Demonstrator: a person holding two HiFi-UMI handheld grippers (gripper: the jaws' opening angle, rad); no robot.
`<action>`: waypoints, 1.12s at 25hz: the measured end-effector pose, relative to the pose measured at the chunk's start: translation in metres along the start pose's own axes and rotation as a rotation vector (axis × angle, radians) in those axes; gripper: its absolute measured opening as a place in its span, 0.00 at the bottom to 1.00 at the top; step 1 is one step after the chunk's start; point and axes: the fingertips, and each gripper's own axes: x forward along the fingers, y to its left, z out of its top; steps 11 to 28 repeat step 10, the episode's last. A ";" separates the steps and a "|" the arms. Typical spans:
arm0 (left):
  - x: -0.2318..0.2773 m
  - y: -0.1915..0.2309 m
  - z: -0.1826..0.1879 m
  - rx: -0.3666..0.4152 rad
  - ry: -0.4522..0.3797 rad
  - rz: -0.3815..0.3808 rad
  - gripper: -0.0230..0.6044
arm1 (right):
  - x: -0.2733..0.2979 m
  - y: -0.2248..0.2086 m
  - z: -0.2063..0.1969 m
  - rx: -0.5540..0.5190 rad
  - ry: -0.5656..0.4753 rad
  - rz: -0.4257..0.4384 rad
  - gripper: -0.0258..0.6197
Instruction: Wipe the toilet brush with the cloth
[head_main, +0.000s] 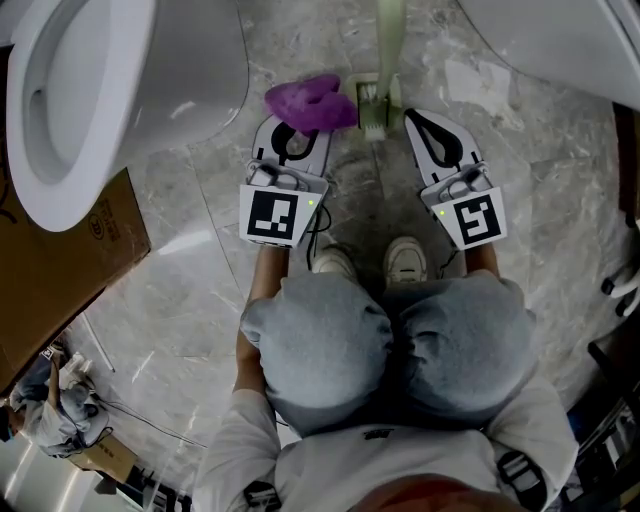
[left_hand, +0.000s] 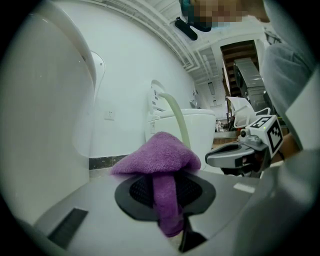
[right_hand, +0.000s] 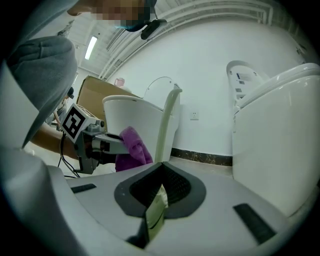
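Observation:
My left gripper (head_main: 292, 128) is shut on a purple cloth (head_main: 310, 102), which bunches over its jaw tips (left_hand: 159, 159). The pale green toilet brush (head_main: 385, 60) stands just right of the cloth, its handle running up out of the head view. My right gripper (head_main: 412, 120) is shut on a flat pale green part of the brush (right_hand: 156, 206) low between its jaws, and the curved handle (right_hand: 166, 120) rises beyond them. In the right gripper view the cloth (right_hand: 132, 147) hangs left of the handle, close to it; I cannot tell whether they touch.
A white toilet bowl (head_main: 90, 100) stands at the left, with a second white toilet (head_main: 560, 40) at the top right. Brown cardboard (head_main: 70, 260) lies on the marble floor at left. The person's shoes (head_main: 405, 262) and knees sit just behind the grippers.

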 end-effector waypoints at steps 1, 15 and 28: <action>0.001 -0.001 -0.001 0.003 0.000 -0.001 0.16 | 0.000 -0.001 0.001 0.002 -0.005 -0.003 0.03; 0.008 -0.003 -0.002 0.015 0.001 -0.008 0.16 | 0.001 -0.008 0.008 0.008 -0.026 -0.014 0.03; 0.008 -0.003 -0.002 0.015 0.001 -0.008 0.16 | 0.001 -0.008 0.008 0.008 -0.026 -0.014 0.03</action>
